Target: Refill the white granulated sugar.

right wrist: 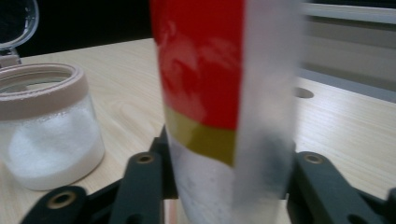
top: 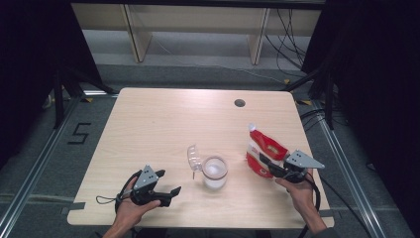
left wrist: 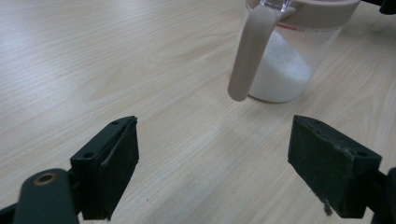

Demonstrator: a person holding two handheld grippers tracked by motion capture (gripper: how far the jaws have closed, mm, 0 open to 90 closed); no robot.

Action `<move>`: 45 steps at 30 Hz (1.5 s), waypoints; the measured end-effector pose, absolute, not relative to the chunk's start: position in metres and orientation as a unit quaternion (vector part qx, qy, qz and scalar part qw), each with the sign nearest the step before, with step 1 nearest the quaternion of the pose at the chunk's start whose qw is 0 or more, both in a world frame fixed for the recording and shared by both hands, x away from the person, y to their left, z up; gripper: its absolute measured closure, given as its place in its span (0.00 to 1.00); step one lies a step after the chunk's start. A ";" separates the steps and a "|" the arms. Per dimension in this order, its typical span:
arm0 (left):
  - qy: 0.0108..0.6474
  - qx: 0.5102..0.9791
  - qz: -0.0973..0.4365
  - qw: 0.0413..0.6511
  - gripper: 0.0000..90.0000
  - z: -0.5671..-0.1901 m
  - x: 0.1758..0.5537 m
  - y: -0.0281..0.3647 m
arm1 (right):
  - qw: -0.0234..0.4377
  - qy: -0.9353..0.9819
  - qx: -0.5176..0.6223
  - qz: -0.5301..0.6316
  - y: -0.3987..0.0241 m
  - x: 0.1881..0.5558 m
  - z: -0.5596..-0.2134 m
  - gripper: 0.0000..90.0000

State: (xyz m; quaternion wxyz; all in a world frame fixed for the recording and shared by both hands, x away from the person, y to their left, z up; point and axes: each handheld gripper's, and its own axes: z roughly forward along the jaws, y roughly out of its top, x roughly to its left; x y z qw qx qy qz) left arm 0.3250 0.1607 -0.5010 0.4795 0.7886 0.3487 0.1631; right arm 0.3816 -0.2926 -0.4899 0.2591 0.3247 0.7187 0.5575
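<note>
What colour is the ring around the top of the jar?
Pale beige-pink rim on the clear plastic jar, clearest in the right gripper view.

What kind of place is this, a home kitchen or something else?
Probably a lab or recording studio, not a kitchen: the bare wooden table stands between black curtains, with loose cables on the floor behind and metal rails beside it.

Black "5" mark (top: pixel 79 133) on floor (top: pixel 44 148)
</note>
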 end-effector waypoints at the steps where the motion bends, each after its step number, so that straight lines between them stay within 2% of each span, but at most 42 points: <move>1: 0.349 0.789 0.163 0.479 0.18 -0.501 0.325 0.161 | 0.256 0.723 0.322 0.555 -0.294 0.381 -0.489 0.65; 11: 0.352 0.787 0.162 0.480 0.18 -0.501 0.325 0.161 | 0.268 0.707 0.349 0.553 -0.297 0.374 -0.479 0.46; 13: 0.353 0.787 0.161 0.480 0.18 -0.501 0.325 0.161 | 0.252 0.710 0.358 0.551 -0.297 0.371 -0.478 0.45; 16: 0.352 0.787 0.161 0.480 0.18 -0.501 0.325 0.161 | 0.258 0.709 0.361 0.548 -0.298 0.369 -0.477 0.40; 17: 0.355 0.784 0.160 0.484 0.18 -0.502 0.325 0.160 | 0.249 0.711 0.366 0.546 -0.297 0.367 -0.477 0.40; 19: 0.350 0.786 0.162 0.483 0.18 -0.501 0.325 0.160 | 0.266 0.702 0.373 0.545 -0.297 0.364 -0.477 0.39; 26: 0.352 0.787 0.161 0.481 0.18 -0.501 0.324 0.160 | 0.245 0.715 0.383 0.532 -0.297 0.356 -0.477 0.36; 35: 0.352 0.784 0.161 0.486 0.18 -0.500 0.325 0.161 | 0.249 0.720 0.386 0.521 -0.300 0.350 -0.477 0.33; 38: 0.355 0.783 0.158 0.487 0.18 -0.500 0.324 0.161 | 0.237 0.716 0.402 0.519 -0.297 0.344 -0.477 0.32; 42: 0.352 0.781 0.160 0.489 0.18 -0.500 0.325 0.162 | 0.248 0.721 0.399 0.510 -0.297 0.340 -0.478 0.32; 44: 0.354 0.782 0.162 0.486 0.18 -0.499 0.325 0.162 | 0.231 0.723 0.400 0.514 -0.296 0.337 -0.478 0.32; 45: 0.355 0.781 0.162 0.487 0.18 -0.499 0.325 0.162 | 0.242 0.720 0.398 0.515 -0.295 0.337 -0.479 0.32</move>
